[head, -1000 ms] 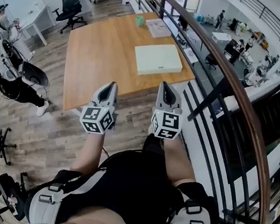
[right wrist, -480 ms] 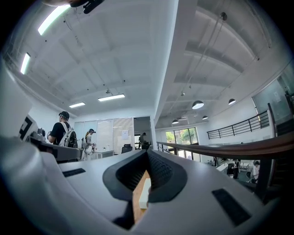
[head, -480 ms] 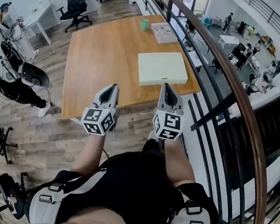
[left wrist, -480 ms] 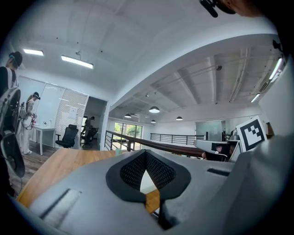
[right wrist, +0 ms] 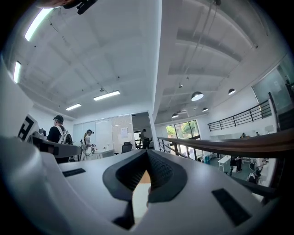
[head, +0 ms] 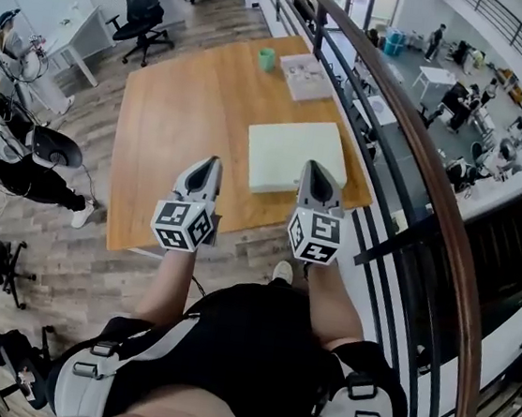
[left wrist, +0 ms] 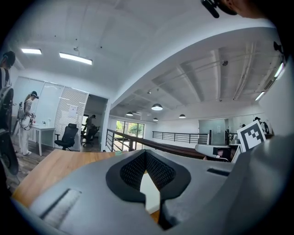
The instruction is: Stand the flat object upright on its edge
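A pale green flat square box (head: 296,155) lies flat on the wooden table (head: 171,135), near its right front corner. My left gripper (head: 210,161) is shut and empty, its tip over the table's front part, left of the box. My right gripper (head: 311,167) is shut and empty too, its tip at the box's near edge. Through the closed jaws, the left gripper view shows a sliver of the pale box (left wrist: 149,190). The right gripper view shows the same box (right wrist: 138,202) low ahead.
A green cup (head: 266,58) and an open booklet (head: 306,74) sit at the table's far end. A dark railing (head: 410,146) with a wooden handrail runs along the table's right side. Office chairs (head: 141,9) stand beyond the table; a person (head: 8,35) is at the left.
Both grippers have come forward toward the table with me. The table and box now lie closer, with both tips over the table's front part instead of the floor short of it.
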The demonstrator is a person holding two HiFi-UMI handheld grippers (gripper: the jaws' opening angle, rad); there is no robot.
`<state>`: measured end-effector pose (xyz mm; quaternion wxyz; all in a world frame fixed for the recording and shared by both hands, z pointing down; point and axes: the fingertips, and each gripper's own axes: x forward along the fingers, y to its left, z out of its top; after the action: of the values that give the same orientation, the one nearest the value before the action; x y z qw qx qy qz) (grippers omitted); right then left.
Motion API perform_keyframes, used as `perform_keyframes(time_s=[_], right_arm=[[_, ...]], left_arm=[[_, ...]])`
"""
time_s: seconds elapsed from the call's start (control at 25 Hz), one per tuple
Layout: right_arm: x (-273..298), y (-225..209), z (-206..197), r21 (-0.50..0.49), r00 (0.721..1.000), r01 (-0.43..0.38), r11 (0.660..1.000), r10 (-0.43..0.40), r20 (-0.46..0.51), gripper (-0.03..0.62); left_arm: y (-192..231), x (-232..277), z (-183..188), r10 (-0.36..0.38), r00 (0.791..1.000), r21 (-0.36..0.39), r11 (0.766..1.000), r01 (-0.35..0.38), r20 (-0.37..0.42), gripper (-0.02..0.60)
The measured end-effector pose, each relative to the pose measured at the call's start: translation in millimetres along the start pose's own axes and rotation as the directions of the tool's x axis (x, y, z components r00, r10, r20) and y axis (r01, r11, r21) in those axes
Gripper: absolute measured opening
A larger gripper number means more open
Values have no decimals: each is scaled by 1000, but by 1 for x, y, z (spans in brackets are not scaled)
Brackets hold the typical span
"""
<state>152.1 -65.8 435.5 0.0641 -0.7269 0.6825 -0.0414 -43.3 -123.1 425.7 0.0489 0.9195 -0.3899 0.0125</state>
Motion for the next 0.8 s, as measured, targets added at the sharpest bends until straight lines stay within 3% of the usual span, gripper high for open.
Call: perform_keyframes(time_s=[0.48, 0.8], right_arm=[[87, -55, -6, 6, 997, -34, 999, 34, -64, 6], [117, -60, -28, 32, 991, -24, 999, 28, -130, 6]], left_arm=[[9, 118, 4, -8, 999, 11, 1000, 9, -53, 5], [24, 154, -15, -59, 988, 39, 997, 65, -141, 5]])
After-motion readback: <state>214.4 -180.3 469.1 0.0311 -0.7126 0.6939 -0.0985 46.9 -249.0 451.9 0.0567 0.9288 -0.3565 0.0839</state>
